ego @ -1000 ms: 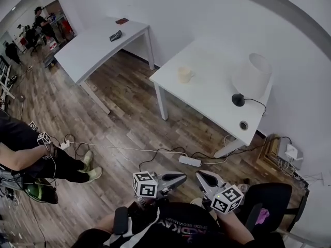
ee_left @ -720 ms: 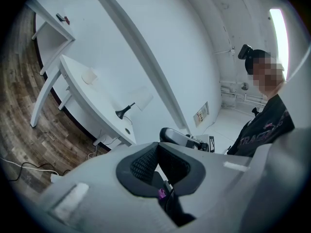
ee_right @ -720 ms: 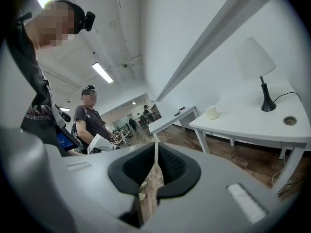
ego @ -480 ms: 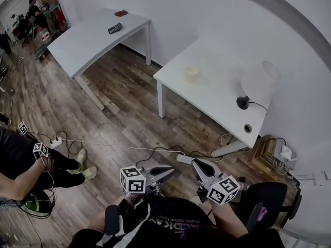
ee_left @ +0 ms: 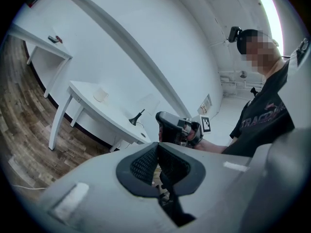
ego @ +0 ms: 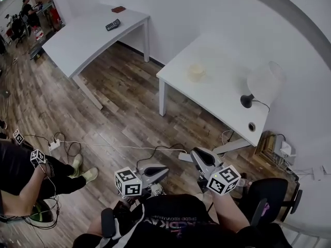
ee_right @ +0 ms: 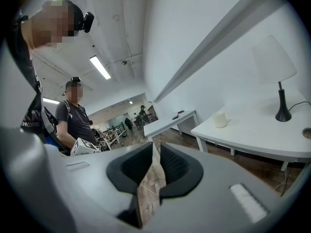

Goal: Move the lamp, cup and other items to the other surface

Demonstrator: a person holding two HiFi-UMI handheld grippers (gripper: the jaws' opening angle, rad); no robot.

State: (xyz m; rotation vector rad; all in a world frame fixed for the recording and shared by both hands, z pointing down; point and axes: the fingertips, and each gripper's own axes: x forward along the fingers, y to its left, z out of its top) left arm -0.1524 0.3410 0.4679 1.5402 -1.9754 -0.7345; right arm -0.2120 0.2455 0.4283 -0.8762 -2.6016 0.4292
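Observation:
On the near white table (ego: 217, 87) stand a cream cup (ego: 196, 72) and a lamp with a white shade (ego: 265, 79) on a black base (ego: 246, 101). The right gripper view shows the same cup (ee_right: 221, 120) and lamp (ee_right: 274, 62). Both grippers are held low over the wood floor, well short of that table. My left gripper (ego: 161, 170) is shut, its pads meeting with nothing between them (ee_left: 158, 161). My right gripper (ego: 199, 156) has just been opening; a narrow gap shows floor between its pads (ee_right: 156, 161), and it holds nothing.
A second white table (ego: 88, 35) stands at the far left with a remote (ego: 113, 25) and a small red item (ego: 118, 9). Cables (ego: 129, 148) trail across the floor. A black chair (ego: 269, 195) is at my right, and a seated person (ego: 26, 174) at my left.
In the head view both grippers have shifted left and the right one points further up the frame. The lamp table sits a little further right; the seated person has slid toward the lower left.

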